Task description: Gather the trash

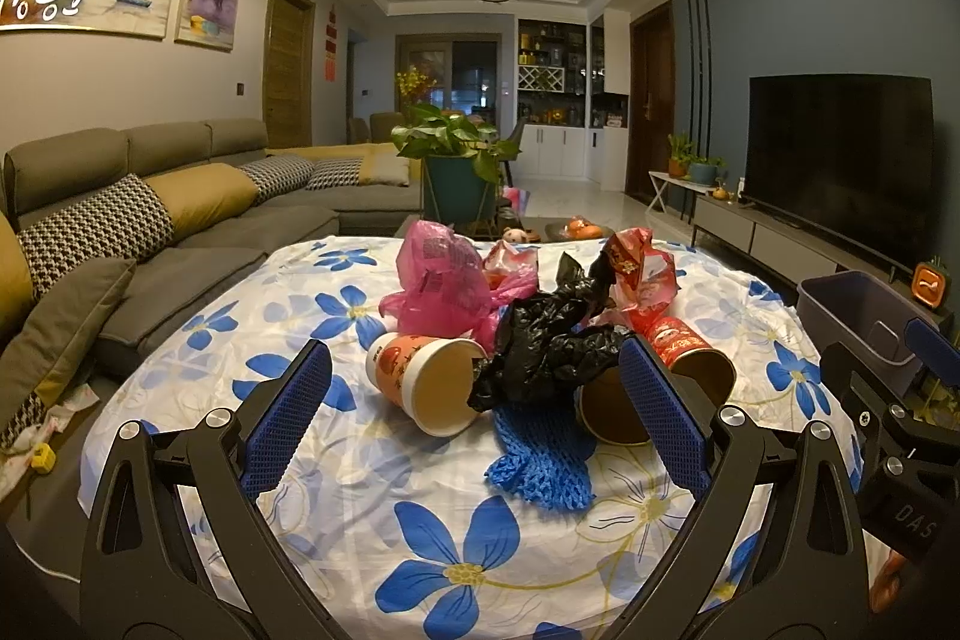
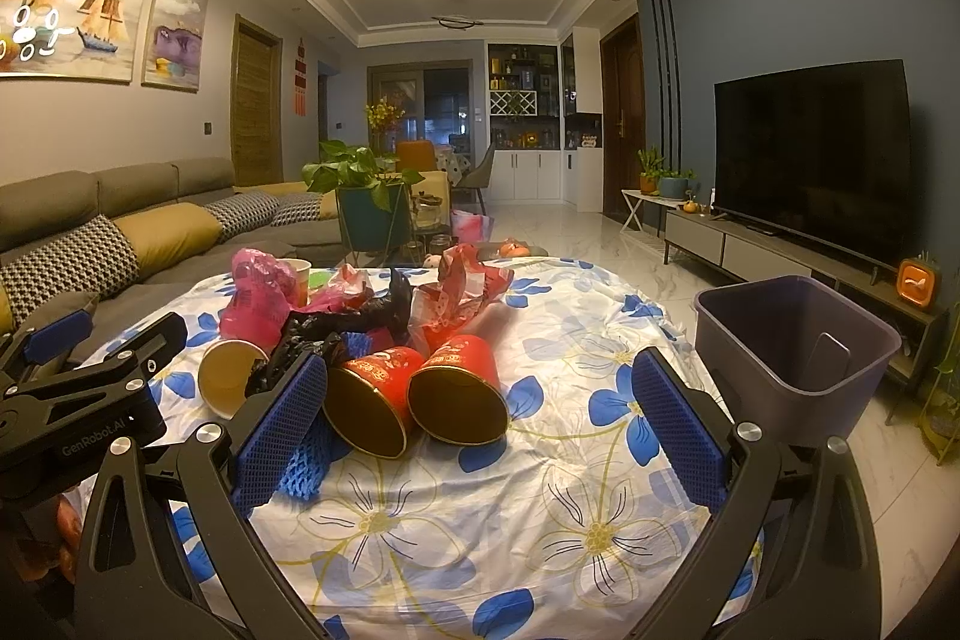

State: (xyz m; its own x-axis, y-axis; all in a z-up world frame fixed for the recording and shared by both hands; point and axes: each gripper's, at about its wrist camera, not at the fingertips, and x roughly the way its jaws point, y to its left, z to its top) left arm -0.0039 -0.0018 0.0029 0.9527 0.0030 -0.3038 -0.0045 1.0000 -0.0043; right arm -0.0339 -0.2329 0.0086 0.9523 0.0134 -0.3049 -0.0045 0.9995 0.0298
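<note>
We see the trash heaped mid-bench on the flowered cloth (image 2: pixel 456 508): a pink bag (image 1: pixel 441 289), a black bag (image 1: pixel 549 349), a blue foam net (image 1: pixel 540 460), two red cups (image 2: pixel 459 391) lying on their sides beside an orange-printed cup (image 1: pixel 429 382). Our left tongs (image 1: pixel 474 418) and right tongs (image 2: pixel 480 427) both gape wide, holding nothing. A grey bin (image 2: pixel 798 358) stands off the bench's right edge.

Only a couple of bits I can actually read. My left gripper (image 2: pixel 90 382), seen from the right wrist cam, has "GenRobot.AI" on its black body. From the left cam, my right gripper (image 1: pixel 900 400) shows "DAS" on its black block. Print on the red cups (image 2: pixel 456 388) and pink bag (image 1: pixel 441 280) is too blurry to read.
</note>
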